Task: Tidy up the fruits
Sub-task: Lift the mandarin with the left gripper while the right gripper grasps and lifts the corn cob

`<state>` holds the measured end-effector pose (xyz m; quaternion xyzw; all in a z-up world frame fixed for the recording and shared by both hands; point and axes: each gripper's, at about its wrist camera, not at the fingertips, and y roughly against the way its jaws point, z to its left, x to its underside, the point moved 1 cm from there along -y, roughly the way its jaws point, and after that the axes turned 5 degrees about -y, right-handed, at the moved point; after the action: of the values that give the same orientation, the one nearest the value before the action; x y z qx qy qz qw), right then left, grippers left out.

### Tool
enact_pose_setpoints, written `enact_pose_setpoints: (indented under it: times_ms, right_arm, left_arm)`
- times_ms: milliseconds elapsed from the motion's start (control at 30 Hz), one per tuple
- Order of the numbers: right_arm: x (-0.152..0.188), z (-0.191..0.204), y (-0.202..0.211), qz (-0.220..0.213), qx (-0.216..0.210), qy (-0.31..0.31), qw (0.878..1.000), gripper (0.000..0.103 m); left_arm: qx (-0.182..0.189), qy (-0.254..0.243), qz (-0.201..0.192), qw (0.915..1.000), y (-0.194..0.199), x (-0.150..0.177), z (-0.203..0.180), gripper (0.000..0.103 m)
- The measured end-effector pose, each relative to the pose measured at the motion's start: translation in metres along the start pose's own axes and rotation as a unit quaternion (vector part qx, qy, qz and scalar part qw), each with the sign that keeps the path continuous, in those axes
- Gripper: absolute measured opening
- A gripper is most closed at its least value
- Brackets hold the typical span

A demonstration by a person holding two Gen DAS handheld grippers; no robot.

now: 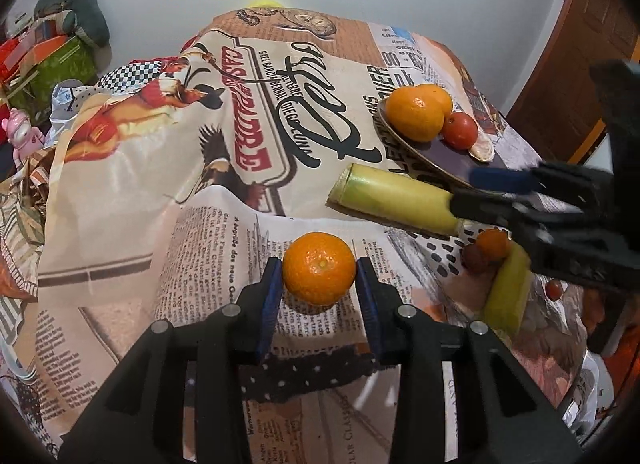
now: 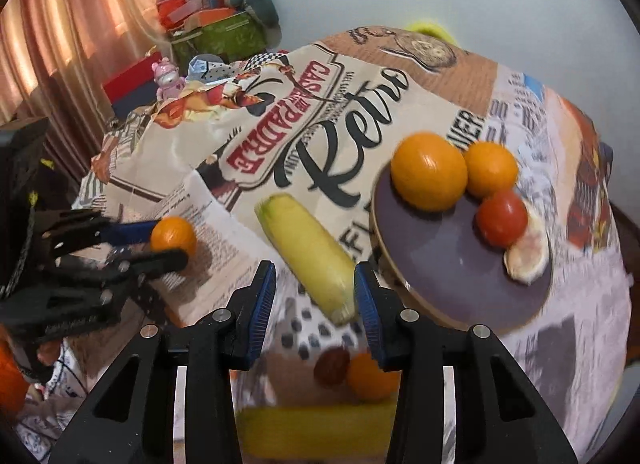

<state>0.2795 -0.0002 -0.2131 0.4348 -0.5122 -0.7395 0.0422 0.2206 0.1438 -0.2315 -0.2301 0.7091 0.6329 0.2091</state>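
Note:
My left gripper (image 1: 319, 264) is shut on a small orange mandarin (image 1: 319, 276), which sits between the blue pads above the printed tablecloth. The right wrist view shows the same grip from the side, at the far left (image 2: 172, 242). My right gripper (image 2: 314, 270) is shut on the near end of a yellow-green ear of corn (image 2: 304, 244), which points away towards the cloth's lettering. In the left wrist view, that corn (image 1: 394, 193) sticks out leftward from the right gripper's fingers (image 1: 480, 199). A purple plate (image 2: 440, 264) at the right carries two oranges (image 2: 429, 171), a red tomato (image 2: 502, 217) and a pale slice (image 2: 526, 256).
Below the right gripper lie a second yellow ear (image 2: 316, 428), a small orange fruit (image 2: 370, 378) and a dark red fruit (image 2: 331, 367). A tiny red tomato (image 1: 554, 288) sits near the table edge. Boxes and toys (image 2: 208, 27) are piled at the far left by a curtain.

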Motion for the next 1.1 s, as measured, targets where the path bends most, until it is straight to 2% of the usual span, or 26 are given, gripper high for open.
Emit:
enact_pose_setpoints:
  times_ms: [167,300,467,533,833,1100]
  right_arm:
    - [-0.012,0.012,-0.031,0.035,-0.002,0.038,0.999,0.038]
    - [-0.015,0.021,-0.045,0.048,0.010,0.071,0.996,0.045]
    - [-0.018,0.022,-0.061,0.070,0.012,0.082,0.994,0.051]
    - [-0.019,0.022,-0.064,0.075,0.007,0.082,0.994,0.049]
    - [-0.017,0.027,-0.047,0.037,0.010,0.075,0.996,0.039]
    - [-0.019,0.011,0.009,-0.021,0.017,0.029,0.999,0.036]
  left_arm:
    - [0.003,-0.001,-0.003,1.0000,-0.002,0.000,0.004,0.037]
    - [0.003,0.009,-0.004,0.9999,-0.005,-0.002,0.013,0.037]
    - [0.006,0.018,-0.006,0.9998,-0.009,-0.002,0.020,0.037]
    - [0.006,0.019,-0.007,0.9998,-0.009,-0.001,0.020,0.037]
    - [0.005,0.021,-0.010,0.9997,-0.005,-0.005,0.017,0.037]
    - [0.001,0.008,-0.037,0.9993,0.024,-0.015,0.000,0.037]
